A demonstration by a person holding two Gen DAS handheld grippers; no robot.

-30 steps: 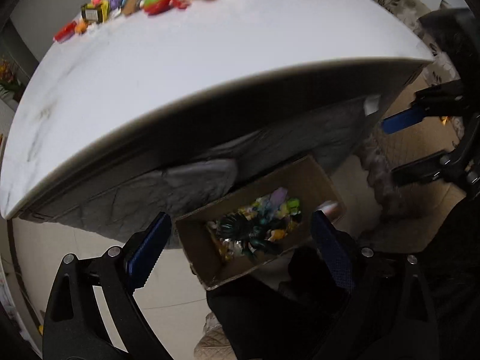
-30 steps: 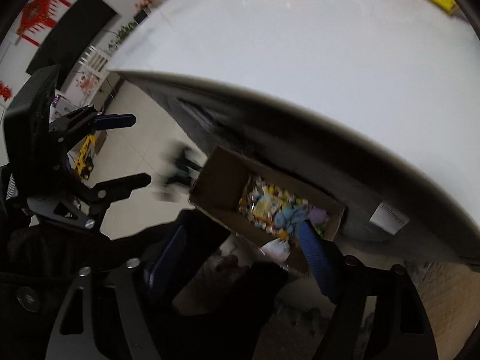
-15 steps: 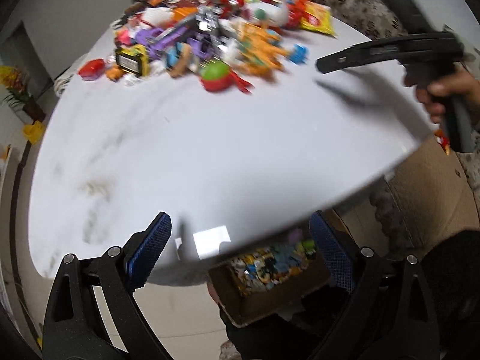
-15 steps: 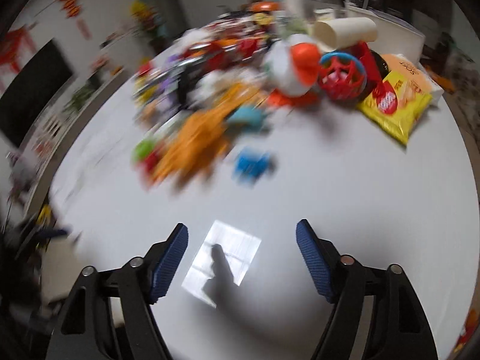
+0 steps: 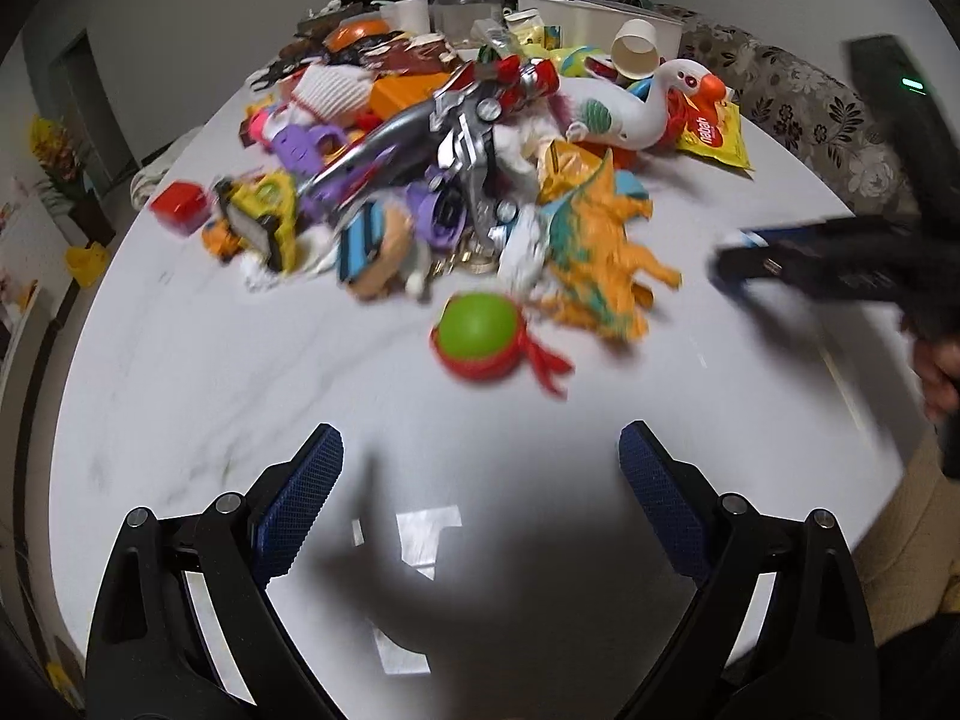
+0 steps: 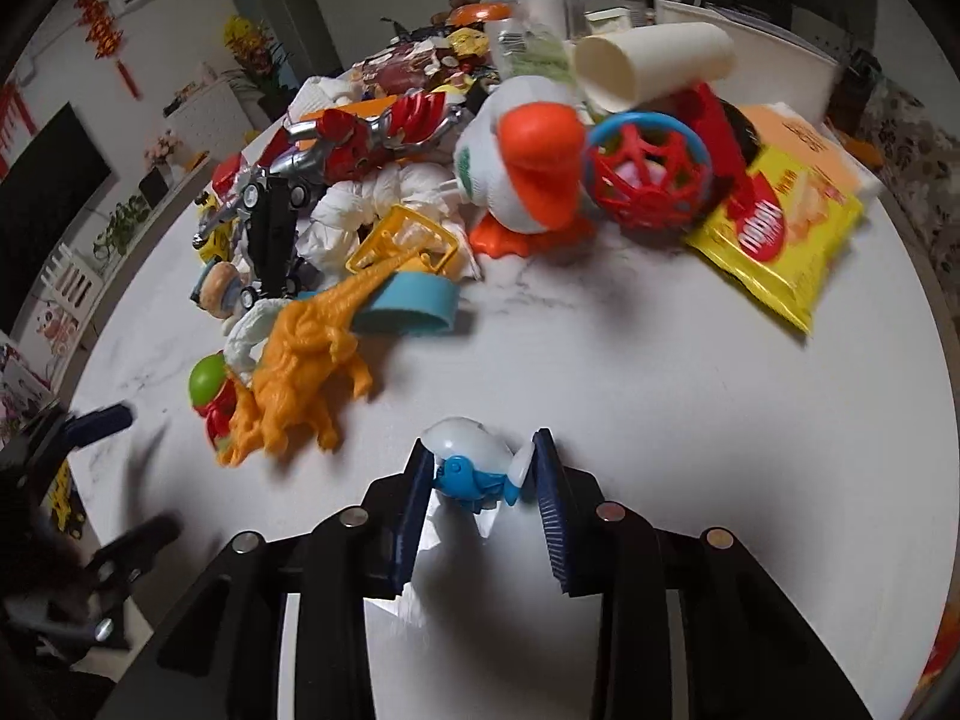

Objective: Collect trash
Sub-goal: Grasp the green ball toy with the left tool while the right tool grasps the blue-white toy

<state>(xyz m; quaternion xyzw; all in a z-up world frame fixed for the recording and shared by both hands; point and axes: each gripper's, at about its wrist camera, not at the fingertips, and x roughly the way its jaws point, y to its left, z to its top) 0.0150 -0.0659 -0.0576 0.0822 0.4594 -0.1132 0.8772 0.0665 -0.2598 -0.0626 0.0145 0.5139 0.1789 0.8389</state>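
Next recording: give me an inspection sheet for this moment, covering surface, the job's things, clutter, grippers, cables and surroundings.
Surface: round white marble-look table, near part bare.
Job's things: small blue-and-white plastic toy between the right gripper's pads; yellow snack bag and crumpled white tissue in the pile.
Clutter: orange plastic dinosaur, white duck toy with orange beak, red-and-blue cage ball, green-and-red ball, silver-and-red robot toy, tipped paper cup.
Grippers: left gripper open, empty, over bare table; right gripper has just been closing, pads on the toy.
Cables: nothing seen.
Surroundings: glass jar, floral upholstery, dark screen, red wall ornament.
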